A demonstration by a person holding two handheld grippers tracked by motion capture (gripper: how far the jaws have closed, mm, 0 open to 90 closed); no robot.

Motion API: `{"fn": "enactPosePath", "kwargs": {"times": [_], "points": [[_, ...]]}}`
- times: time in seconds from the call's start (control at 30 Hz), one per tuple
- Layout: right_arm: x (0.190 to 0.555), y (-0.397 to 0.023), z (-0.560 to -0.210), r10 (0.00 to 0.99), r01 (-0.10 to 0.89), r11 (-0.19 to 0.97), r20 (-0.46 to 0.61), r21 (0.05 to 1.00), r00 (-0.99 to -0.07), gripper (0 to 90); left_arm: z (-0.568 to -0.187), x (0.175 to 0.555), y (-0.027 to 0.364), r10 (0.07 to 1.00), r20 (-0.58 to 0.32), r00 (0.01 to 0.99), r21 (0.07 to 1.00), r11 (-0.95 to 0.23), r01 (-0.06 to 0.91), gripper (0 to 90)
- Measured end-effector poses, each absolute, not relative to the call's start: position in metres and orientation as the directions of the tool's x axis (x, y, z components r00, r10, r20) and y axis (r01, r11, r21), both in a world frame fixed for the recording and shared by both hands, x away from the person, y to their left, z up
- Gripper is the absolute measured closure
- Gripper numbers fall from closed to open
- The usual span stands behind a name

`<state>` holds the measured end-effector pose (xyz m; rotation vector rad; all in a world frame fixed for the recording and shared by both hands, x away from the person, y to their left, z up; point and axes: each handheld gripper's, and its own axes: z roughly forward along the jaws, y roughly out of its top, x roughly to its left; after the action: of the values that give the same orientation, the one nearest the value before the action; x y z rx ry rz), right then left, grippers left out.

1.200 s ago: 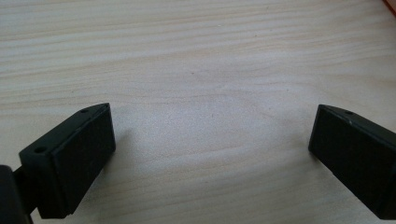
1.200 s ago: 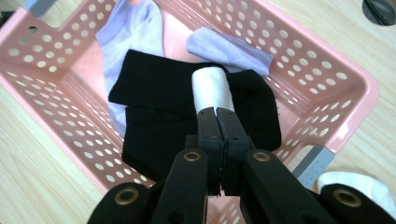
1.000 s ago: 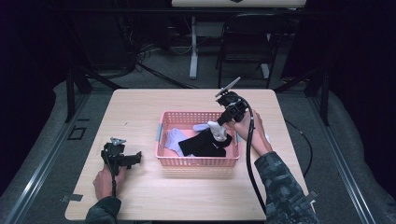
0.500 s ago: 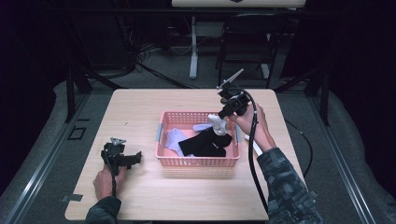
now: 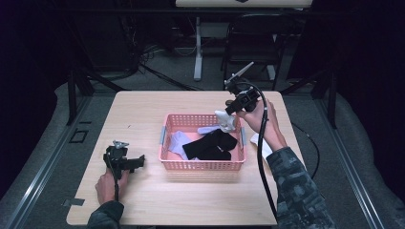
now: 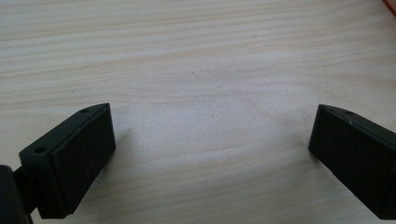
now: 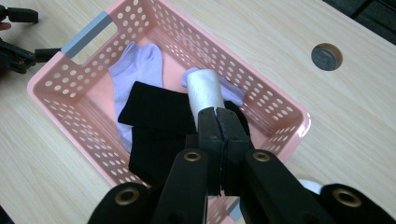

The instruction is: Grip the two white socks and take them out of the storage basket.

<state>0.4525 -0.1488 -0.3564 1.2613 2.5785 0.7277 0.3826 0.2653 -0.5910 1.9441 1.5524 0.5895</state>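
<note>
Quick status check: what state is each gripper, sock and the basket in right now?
Right gripper: shut on white sock, raised above basket.
White sock: pinched, hanging over basket.
Left gripper: open, low over the bare table.
Black socks: lying in basket.
Lavender socks: lying in basket, partly under black socks.
Pink basket: upright on table.

Lighting: overhead, bright on the table (image 5: pixel 143 109); surroundings near black in the high view. Shadows: soft, beneath the basket (image 5: pixel 200 164) and, in the left gripper view, beside the 2 jaws. Focus: high view slightly soft; right gripper view's nearest linkage blurred. Glare: none; wood grain evenly lit.
</note>
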Motion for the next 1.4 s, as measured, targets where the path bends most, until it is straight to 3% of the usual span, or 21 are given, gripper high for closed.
{"fn": "enactPosePath", "kwargs": {"times": [1.4], "points": [[0.435, -0.236, -0.319, 0.868, 0.721, 0.412, 0.001, 0.558, -0.496, 90.0, -0.591, 0.383, 0.265, 0.974, -0.016, 0.224, 0.678, -0.154, 0.718, 0.5]]}}
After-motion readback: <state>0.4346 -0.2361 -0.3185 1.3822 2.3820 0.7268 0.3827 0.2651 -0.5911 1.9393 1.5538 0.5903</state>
